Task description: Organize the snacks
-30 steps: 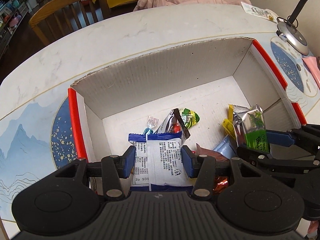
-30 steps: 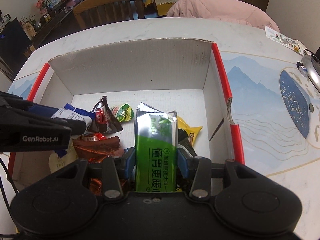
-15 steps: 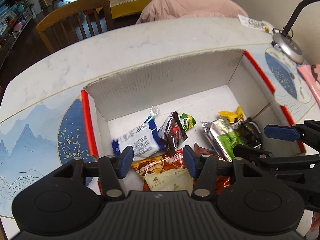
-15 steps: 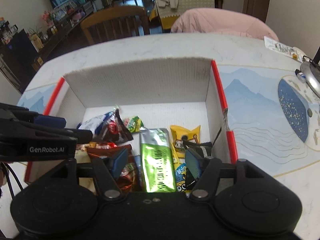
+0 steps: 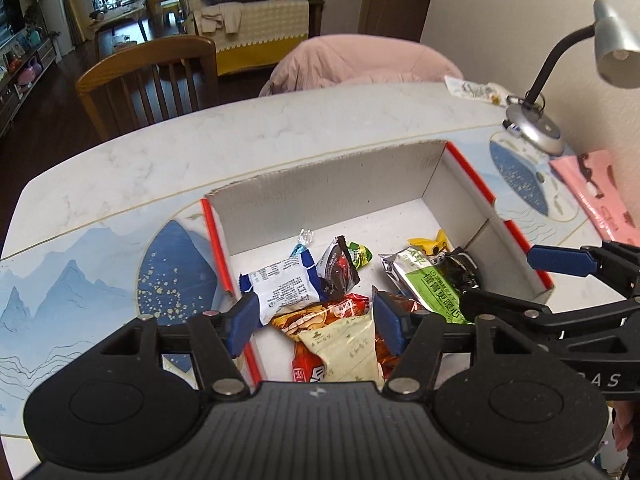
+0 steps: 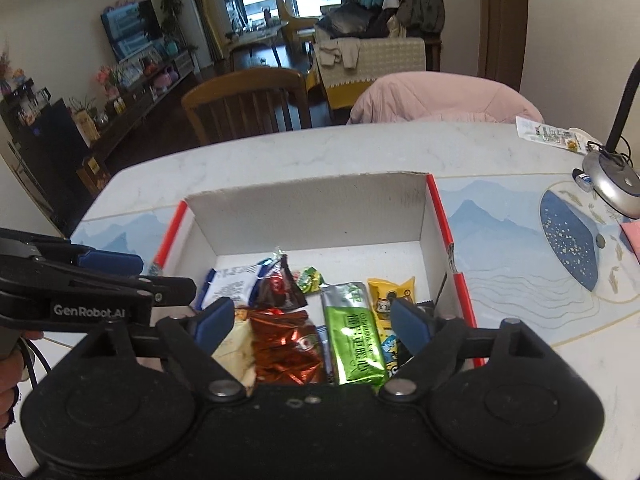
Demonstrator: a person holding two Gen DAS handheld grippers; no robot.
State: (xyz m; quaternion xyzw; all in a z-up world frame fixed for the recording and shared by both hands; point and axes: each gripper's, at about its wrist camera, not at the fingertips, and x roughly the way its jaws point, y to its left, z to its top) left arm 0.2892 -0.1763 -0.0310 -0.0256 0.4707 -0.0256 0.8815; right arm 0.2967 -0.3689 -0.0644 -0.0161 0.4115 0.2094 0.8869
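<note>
Nearest, both tongs hung over the box (image 5: 328, 184), jaws opening and empty: the left tongs (image 5: 312, 322) above an orange packet (image 5: 320, 316), the right tongs (image 6: 312, 322) above the green packet (image 6: 354, 336). Beyond, the white-blue packet (image 5: 284, 286) lay flat inside among other snacks. Farther off on the worktop (image 6: 280, 156) stood a lamp (image 5: 534, 128).

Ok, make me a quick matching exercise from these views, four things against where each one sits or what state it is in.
Things:
1. green packet
2. desk lamp
3. wooden chair
4. left gripper

Places or states:
A. beyond the table's far edge
B. lying in the box, right side
C. jaws opening, nothing gripped
D. standing on the table, outside the box

Pairs: 1-B, 2-D, 3-A, 4-C
</note>
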